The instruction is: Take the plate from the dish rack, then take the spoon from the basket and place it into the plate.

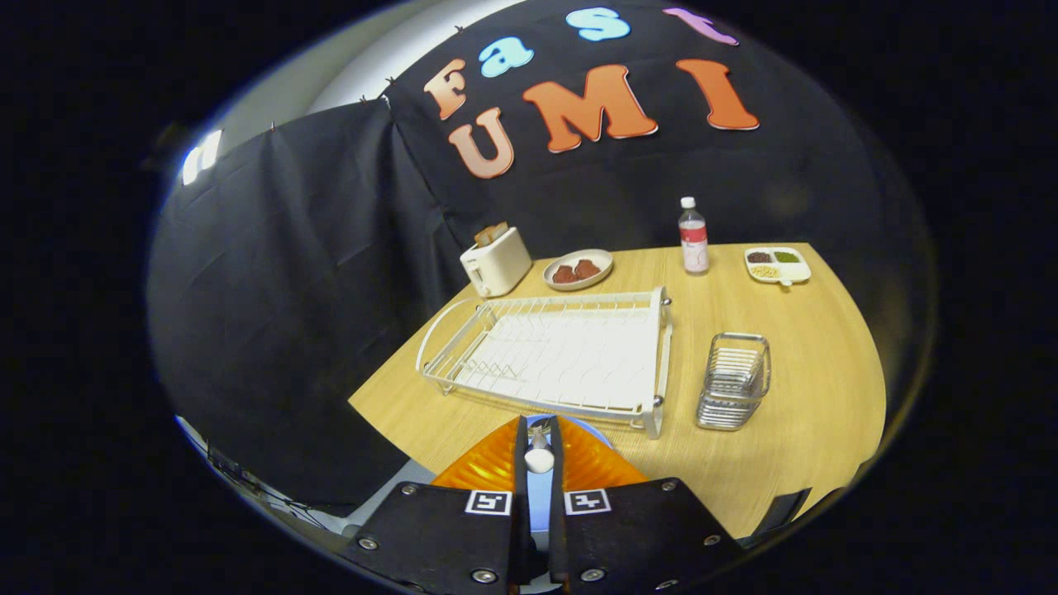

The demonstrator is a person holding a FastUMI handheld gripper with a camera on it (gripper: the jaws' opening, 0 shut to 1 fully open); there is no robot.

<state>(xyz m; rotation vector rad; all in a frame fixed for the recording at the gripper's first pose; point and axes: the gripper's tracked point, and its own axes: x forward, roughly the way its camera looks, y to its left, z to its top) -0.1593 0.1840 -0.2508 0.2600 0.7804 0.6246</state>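
- Nearest the lens: tool [539, 430], fingers drawn almost together, leaving only a slim gap. In that gap sits the spoon [539, 459], pinched from both sides. We see a pale rounded end and a bit of metal above it. Which end is the bowl we cannot tell.
- Directly beneath the fingers, at 6 o'clock from the dish rack, a pale blue plate [539, 500] shows through the gap and as a curved edge just past the fingertips. We judge it lies on the near part of the tabletop [793, 388]; whether the spoon touches it is hidden.
- Dish rack [562, 355] at 12 o'clock beyond the fingers: nothing stands in it. Wire basket [734, 380] at about 2 o'clock, just beside the rack, likewise holds nothing.
- Judgement: plate is out of the rack and spoon is out of the basket; what remains is to lay the spoon down and let go.
- Handling, spoon: light, stiff and smooth, so liable to pivot or slide in a narrow pinch. Best held mid-handle, kept level, set down low.
- Handling, plate: rigid, probably breakable, with a slick surface. The spoon could skate or clatter if dropped from height.
- Far side, well apart from the work: toaster [494, 260] at 11 o'clock, dish of food [579, 268] at 12, bottle [693, 235] at 1, divided tray [777, 266] at 2.
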